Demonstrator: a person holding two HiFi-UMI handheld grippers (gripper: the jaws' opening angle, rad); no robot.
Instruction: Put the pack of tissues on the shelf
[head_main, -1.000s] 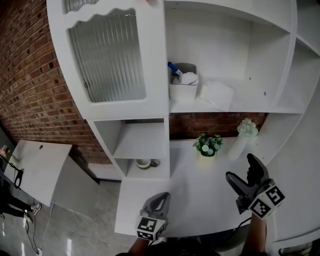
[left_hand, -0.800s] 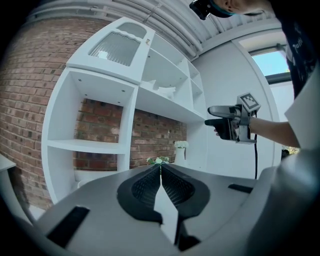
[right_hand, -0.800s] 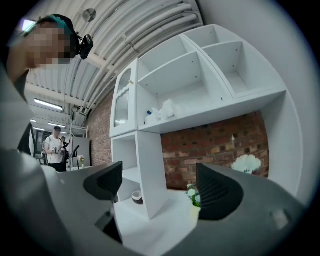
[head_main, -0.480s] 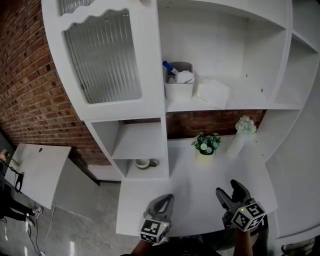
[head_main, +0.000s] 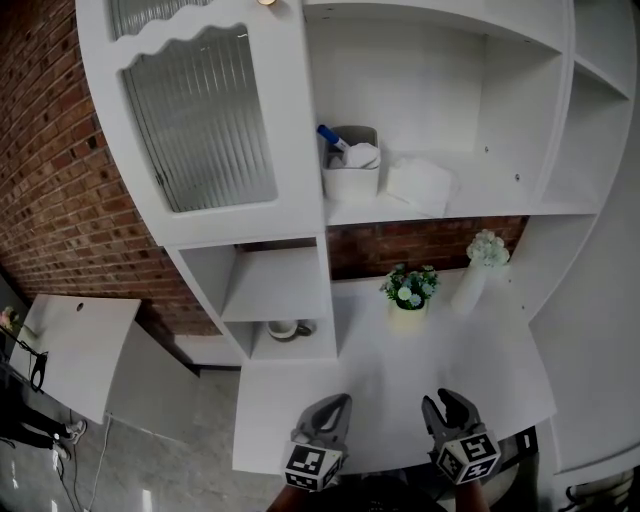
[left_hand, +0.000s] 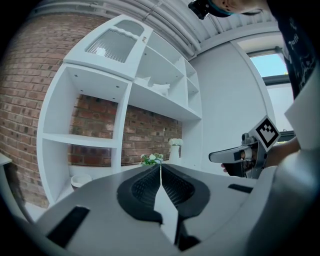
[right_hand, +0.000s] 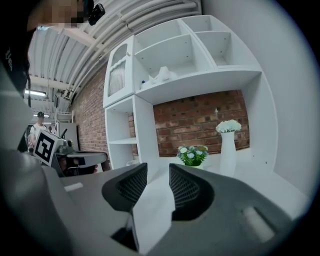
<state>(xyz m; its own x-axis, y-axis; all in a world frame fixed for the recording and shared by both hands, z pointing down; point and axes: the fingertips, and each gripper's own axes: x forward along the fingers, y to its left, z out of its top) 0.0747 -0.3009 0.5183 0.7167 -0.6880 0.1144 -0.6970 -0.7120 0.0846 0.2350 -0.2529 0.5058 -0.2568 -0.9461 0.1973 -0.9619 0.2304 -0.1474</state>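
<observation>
The white pack of tissues (head_main: 425, 185) lies on the upper open shelf (head_main: 480, 205), to the right of a white bin. Both grippers hang far below it, at the front edge of the white counter (head_main: 380, 400). My left gripper (head_main: 335, 405) is shut, its ribbed pads meeting with nothing between them (left_hand: 160, 167). My right gripper (head_main: 448, 400) is closing; a narrow gap still shows between its jaws (right_hand: 158, 170), and nothing is in it. Neither gripper touches anything.
A white bin (head_main: 350, 170) with a cloth and a blue-handled thing stands left of the pack. On the counter are a small flower pot (head_main: 408, 295) and a white vase (head_main: 478, 270). A bowl (head_main: 283, 328) sits in the low cubby. A ribbed-glass door (head_main: 200, 115) closes the upper left.
My right gripper has drawn back from beside the vase to the counter's front edge, and its jaws have narrowed from wide open. The left gripper has stayed put, shut.
</observation>
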